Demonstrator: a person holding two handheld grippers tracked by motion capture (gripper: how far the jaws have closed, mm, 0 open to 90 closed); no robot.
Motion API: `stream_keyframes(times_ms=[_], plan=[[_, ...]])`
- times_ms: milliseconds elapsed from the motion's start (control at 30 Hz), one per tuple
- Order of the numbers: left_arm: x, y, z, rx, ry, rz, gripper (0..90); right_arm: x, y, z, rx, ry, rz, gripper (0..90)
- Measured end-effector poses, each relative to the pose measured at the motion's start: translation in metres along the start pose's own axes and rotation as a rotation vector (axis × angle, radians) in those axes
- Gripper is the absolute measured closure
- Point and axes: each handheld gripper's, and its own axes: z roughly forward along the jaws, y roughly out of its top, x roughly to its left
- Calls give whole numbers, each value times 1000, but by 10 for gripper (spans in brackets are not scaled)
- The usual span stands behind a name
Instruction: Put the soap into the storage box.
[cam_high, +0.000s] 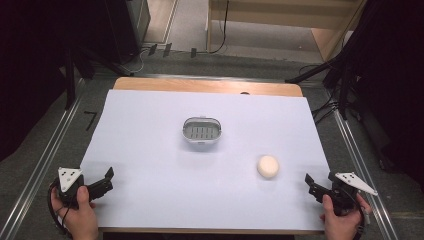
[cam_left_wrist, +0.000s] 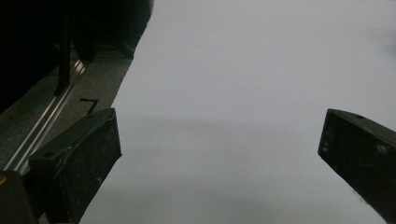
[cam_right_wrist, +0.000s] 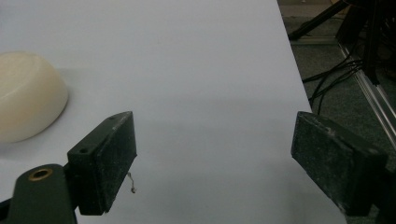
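A small grey slotted dish (cam_high: 201, 131) sits at the middle of the white sheet (cam_high: 150, 150). A round cream soap-like lump (cam_high: 268, 166) lies to its front right. My left gripper (cam_high: 108, 181) rests at the sheet's front left corner, open, with bare sheet between its jaws in the left gripper view (cam_left_wrist: 222, 140). My right gripper (cam_high: 310, 186) is at the front right corner, also open and holding nothing (cam_right_wrist: 215, 137). In the right gripper view the cream lump (cam_right_wrist: 28, 95) lies ahead and to the left of the jaws, apart from them.
The wooden table edge (cam_high: 210, 86) shows behind the sheet. Metal floor rails (cam_high: 40, 165) run along both sides, and black stand legs (cam_high: 320, 70) and cables (cam_right_wrist: 327, 79) lie off the right edge.
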Motion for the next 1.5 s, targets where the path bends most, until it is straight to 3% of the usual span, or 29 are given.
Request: stream_keyframes(times_ms=[133, 233, 367, 433, 467, 533, 567, 700, 800, 1033, 1200, 1500], plan=[[0, 0, 0, -8, -7, -6, 0, 3, 0, -2, -19, -24, -16, 209], [1, 0, 0, -5, -21, 0, 0, 2, 1, -2, -19, -21, 2, 234], [0, 0, 0, 7, -27, 7, 0, -2, 5, -4, -40, 67, 41, 261], [0, 0, 1, 11, -26, 10, 0, -1, 8, -5, -12, 104, 29, 264], [0, 1, 1, 14, -26, 13, 0, 3, 10, -4, 69, 114, -18, 289], [0, 0, 1, 13, -28, 12, 0, 4, 10, -4, 87, 126, -32, 292], [0, 0, 1, 10, -32, 11, 0, 7, 11, -4, 113, 178, -36, 283], [-1, 0, 1, 6, -33, 15, 0, 11, 18, -8, 143, 222, -56, 248], [-1, 0, 1, 6, -37, 23, 1, 12, 27, -5, 219, 274, -63, 270], [-2, 0, 0, 4, -38, 30, 1, 27, 40, -2, 363, 276, -143, 244], [-2, 0, 0, 5, -36, 39, 1, 40, 53, 1, 405, 299, -174, 227], [-3, 0, 0, 7, -38, 42, 1, 58, 63, 14, 455, 287, -225, 235]])
